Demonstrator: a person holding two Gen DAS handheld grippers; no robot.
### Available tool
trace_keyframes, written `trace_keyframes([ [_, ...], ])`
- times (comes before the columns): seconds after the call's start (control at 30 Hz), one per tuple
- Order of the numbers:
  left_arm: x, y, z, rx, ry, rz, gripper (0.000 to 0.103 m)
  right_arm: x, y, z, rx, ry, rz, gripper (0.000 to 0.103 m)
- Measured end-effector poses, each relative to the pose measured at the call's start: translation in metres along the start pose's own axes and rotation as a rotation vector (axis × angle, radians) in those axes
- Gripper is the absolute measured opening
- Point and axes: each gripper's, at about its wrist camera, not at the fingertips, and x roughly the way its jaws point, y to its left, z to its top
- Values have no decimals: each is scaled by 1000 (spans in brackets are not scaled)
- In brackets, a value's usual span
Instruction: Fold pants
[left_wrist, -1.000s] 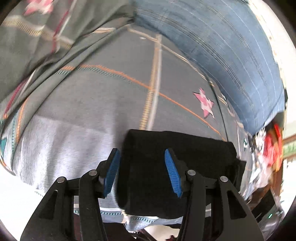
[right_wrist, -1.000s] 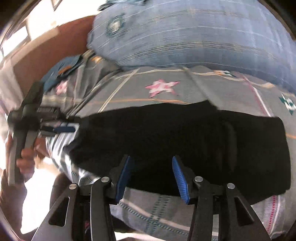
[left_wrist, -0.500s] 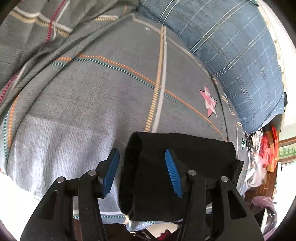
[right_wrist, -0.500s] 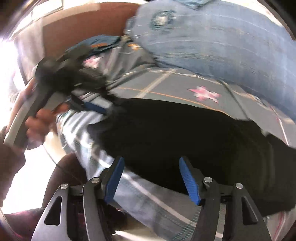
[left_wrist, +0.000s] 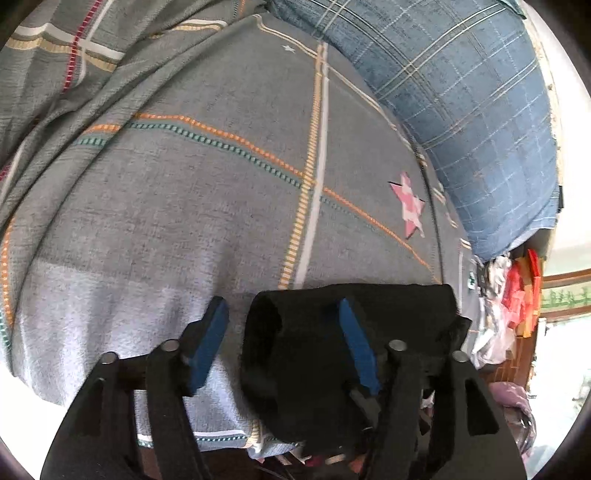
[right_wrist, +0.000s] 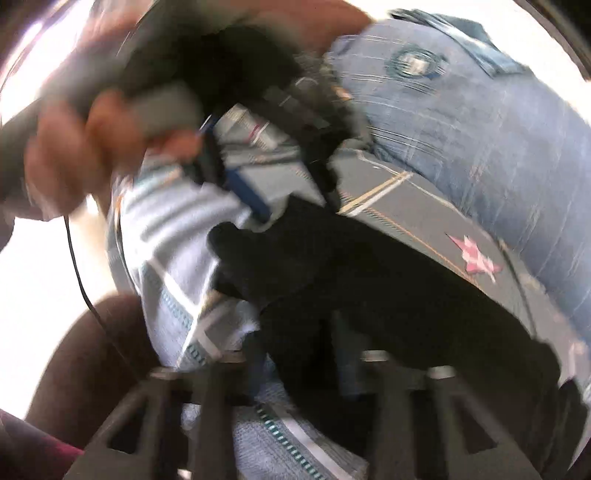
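a pair of black pants (left_wrist: 347, 354), folded into a thick dark bundle, lay on a grey bedspread (left_wrist: 207, 206) with thin orange, green and cream stripes and a pink star (left_wrist: 410, 206) printed on it. seen from the left wrist, the left gripper (left_wrist: 284, 343) pointed down at the near, rolled end of the pants. its jaws had just been opening and stood wide apart. one blue pad (left_wrist: 208, 343) sat over bare bedspread just left of the bundle, clear of it, and the other rested over the top of the black cloth. the rolled edge of the pants lay between the pads, but neither pressed on it. beyond the gripper a blue checked pillow (left_wrist: 476, 122) lay along the far right of the bed, with bright red and white clutter past its end.

the right wrist view was heavily blurred. the right gripper (right_wrist: 306, 373) was low over the pants (right_wrist: 369, 295), which stretched ahead of it and away to the right. its jaws had just been closing and sat narrow, with black cloth between them. the blur hid whether the pads pinched it. ahead and to the left, a hand (right_wrist: 85, 147) held the other tool over the far end of the pants, beside the pale striped edge of the bedspread (right_wrist: 173, 258). the blue pillow (right_wrist: 480, 122) rose behind.
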Motion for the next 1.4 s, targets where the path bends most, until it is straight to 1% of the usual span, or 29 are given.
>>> trace_keyframes([
  [0.03,1,0,0,3,4,-18,76,-7,-7,1,37,-16,20,17],
  [0.07,3,-1,1,8,8,-37,83,-14,-13,2,65,-33,39,17],
  [0.1,5,-3,2,17,16,-65,83,-18,-16,3,78,-40,47,17],
  [0.17,11,-6,1,25,49,-164,82,-25,-20,3,97,-51,62,17],
  [0.2,14,-6,-2,15,61,-235,74,-24,-21,3,106,-46,71,17],
  [0.23,15,-7,-4,8,58,-256,64,-22,-21,3,116,-35,81,17],
  [0.27,15,-9,-5,10,51,-256,45,-20,-22,2,129,-25,89,17],
  [0.3,13,-11,-8,29,31,-218,29,-20,-24,3,139,-20,91,17],
  [0.33,11,-13,-11,38,17,-202,25,-19,-27,3,164,-16,104,17],
  [0.37,9,-13,-13,37,12,-209,23,-19,-33,2,199,-16,128,17],
  [0.43,1,-16,-15,31,4,-253,20,-26,-46,-3,300,-25,187,17],
  [0.5,-5,-28,-18,42,6,-301,20,-35,-60,-9,397,-40,239,17],
  [0.57,-9,-44,-21,66,7,-320,20,-47,-76,-17,486,-60,275,17],
  [0.7,-1,-103,-28,165,37,-337,20,-75,-111,-38,642,-108,305,17],
  [0.77,13,-132,-33,216,64,-319,20,-90,-130,-54,720,-143,298,13],
  [0.83,35,-159,-40,266,110,-281,20,-104,-152,-74,817,-184,286,13],
  [0.9,65,-181,-46,294,187,-281,20,-106,-172,-97,904,-175,244,13],
  [0.93,84,-190,-48,295,228,-261,20,-105,-179,-105,933,-158,230,13],
  [1.0,120,-202,-55,310,288,-184,20,-104,-190,-130,1011,-125,197,14],
  [1.03,132,-205,-58,316,306,-139,20,-106,-193,-138,1035,-125,188,17],
  [1.07,136,-206,-60,323,303,-125,20,-109,-196,-146,1057,-127,186,17],
  [1.1,131,-210,-62,342,279,-125,20,-113,-198,-152,1069,-131,186,17],
  [1.2,113,-213,-58,341,282,-168,20,-123,-202,-162,1073,-161,193,17],
  [1.23,102,-214,-55,341,267,-187,20,-123,-204,-163,1073,-168,205,18],
  [1.27,91,-215,-52,349,247,-199,22,-122,-205,-163,1073,-175,224,20],
  [1.3,74,-214,-48,366,214,-212,28,-120,-205,-161,1073,-182,248,22],
  [1.33,63,-214,-45,378,193,-216,33,-117,-204,-159,1073,-185,268,29],
  [1.37,52,-209,-40,386,168,-212,46,-116,-201,-158,1071,-185,285,37],
  [1.4,41,-205,-35,393,138,-202,58,-111,-198,-154,1064,-184,309,40],
])
